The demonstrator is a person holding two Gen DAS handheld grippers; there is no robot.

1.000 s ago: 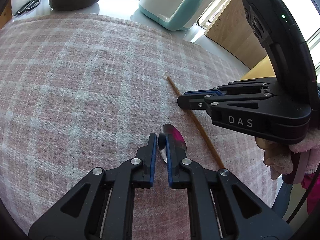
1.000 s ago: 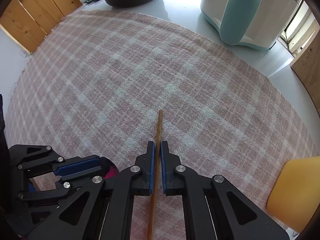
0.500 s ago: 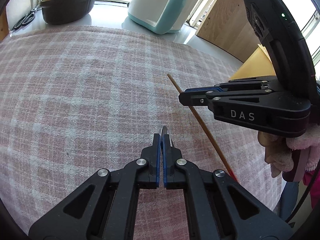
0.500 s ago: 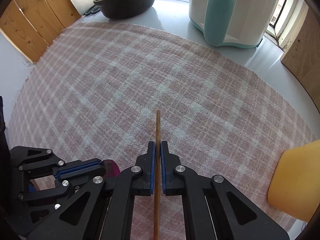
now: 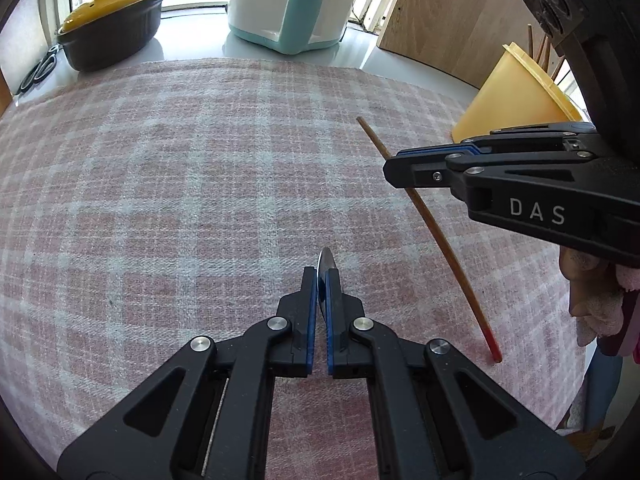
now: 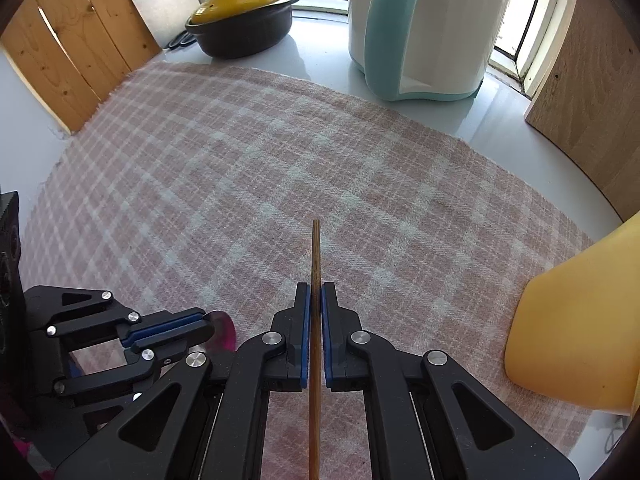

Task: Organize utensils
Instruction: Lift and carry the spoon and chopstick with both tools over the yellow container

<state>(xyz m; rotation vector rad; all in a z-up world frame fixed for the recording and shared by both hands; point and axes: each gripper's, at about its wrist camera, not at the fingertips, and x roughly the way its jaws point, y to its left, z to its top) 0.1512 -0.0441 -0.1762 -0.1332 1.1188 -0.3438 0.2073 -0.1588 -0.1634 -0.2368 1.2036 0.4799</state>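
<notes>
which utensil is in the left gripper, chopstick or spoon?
The spoon: its shiny metal bowl pokes out between the left gripper pads. The thin wooden chopstick is clamped in the right gripper.

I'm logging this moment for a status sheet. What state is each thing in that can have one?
left gripper: shut on the spoon
spoon: held edge-on, clear of the cloth
right gripper: shut on the chopstick
chopstick: clamped, lifted off the cloth
yellow holder: upright, sticks already inside
black pot: yellow lid on

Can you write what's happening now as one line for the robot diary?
left gripper: shut on spoon | right gripper: shut on chopstick | yellow cup: nearby
</notes>
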